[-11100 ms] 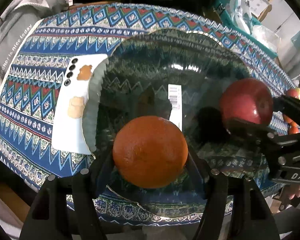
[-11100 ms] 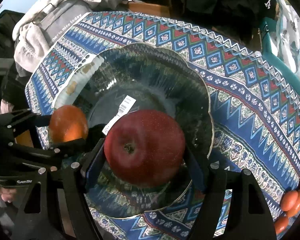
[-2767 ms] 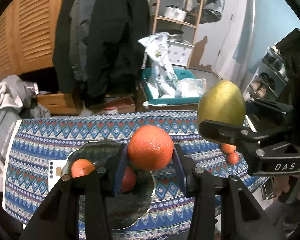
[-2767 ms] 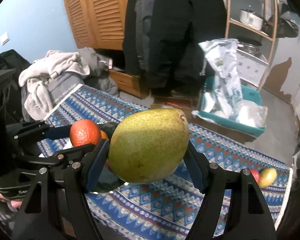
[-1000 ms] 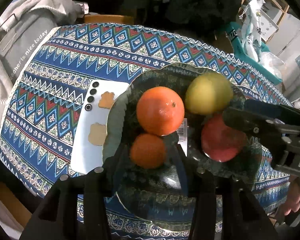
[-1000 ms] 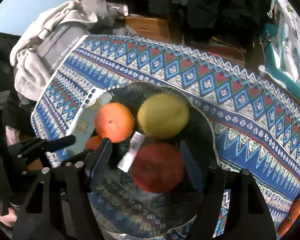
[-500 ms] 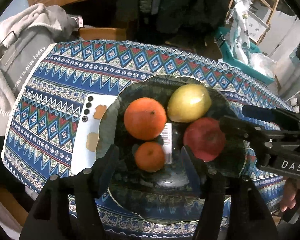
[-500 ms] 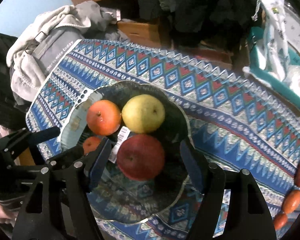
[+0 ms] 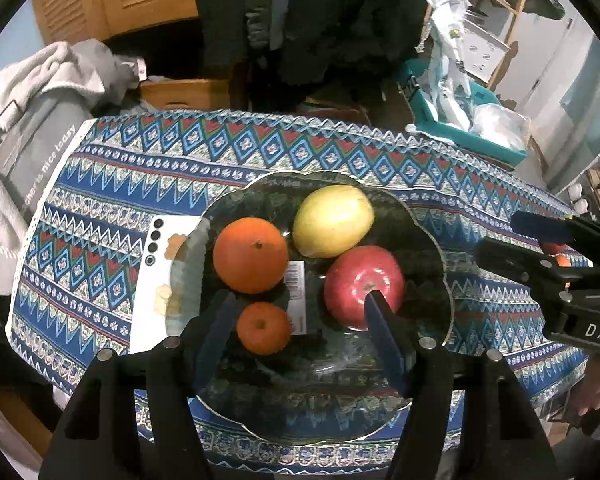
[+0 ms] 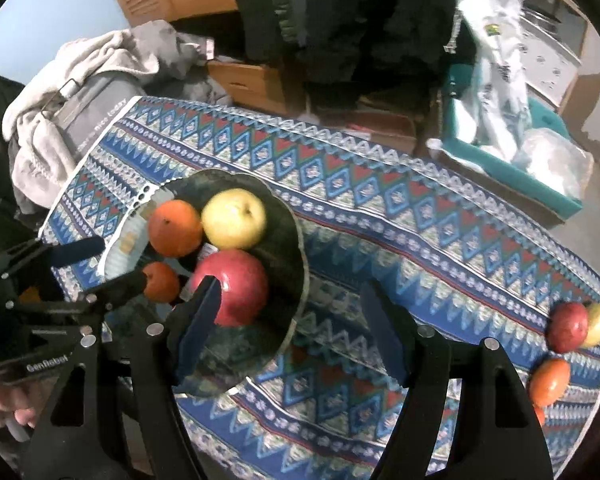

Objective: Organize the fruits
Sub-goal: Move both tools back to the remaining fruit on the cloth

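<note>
With both grippers' fingers apart and empty above the glass plate [image 9: 428,240], crowding more fruit in could roll the apple [image 9: 362,286] off.

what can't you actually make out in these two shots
- Left view: the white barcode label in the dark glass bowl is too small and blurred to read.
- Right view: the small orange tangerine is partly hidden by the left gripper.
- Right view: the loose fruits at the blue patterned tablecloth's far end are cut off by the frame edge; their count is unclear.
</note>
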A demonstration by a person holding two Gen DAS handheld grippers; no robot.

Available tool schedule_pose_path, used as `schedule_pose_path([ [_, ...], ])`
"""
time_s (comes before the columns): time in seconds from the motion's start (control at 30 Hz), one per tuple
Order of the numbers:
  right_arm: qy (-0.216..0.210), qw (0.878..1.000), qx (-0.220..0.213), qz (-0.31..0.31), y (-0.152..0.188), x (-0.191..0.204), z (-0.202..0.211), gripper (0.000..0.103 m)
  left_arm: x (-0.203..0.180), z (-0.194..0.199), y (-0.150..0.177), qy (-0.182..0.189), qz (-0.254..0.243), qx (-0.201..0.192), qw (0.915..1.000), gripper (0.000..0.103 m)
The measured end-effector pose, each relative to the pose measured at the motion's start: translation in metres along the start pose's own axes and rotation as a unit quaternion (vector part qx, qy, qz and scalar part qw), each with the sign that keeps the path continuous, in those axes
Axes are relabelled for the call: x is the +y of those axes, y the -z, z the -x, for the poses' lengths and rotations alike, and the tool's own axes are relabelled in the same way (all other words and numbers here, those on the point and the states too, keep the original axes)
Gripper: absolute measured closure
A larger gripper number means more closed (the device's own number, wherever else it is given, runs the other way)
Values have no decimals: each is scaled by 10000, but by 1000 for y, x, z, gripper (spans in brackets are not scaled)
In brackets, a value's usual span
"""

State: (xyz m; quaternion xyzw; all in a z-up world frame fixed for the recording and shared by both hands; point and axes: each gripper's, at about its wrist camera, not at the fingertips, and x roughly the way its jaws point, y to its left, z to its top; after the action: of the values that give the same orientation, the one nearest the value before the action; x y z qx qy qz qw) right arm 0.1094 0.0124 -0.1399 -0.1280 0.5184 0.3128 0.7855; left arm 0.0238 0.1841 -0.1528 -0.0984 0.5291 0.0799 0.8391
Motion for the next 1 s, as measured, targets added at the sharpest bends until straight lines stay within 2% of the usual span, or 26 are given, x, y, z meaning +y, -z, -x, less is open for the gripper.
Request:
schedule_pose_path([
  [0.5, 570, 9983, -36, -138, 45, -47, 47, 26, -63, 11, -1, 178, -579, -104, 9981, 32],
  [1.0, 945, 9942, -193, -480, 84, -103, 87, 23, -139, 21, 1, 366, -1287, -185, 9908, 29],
])
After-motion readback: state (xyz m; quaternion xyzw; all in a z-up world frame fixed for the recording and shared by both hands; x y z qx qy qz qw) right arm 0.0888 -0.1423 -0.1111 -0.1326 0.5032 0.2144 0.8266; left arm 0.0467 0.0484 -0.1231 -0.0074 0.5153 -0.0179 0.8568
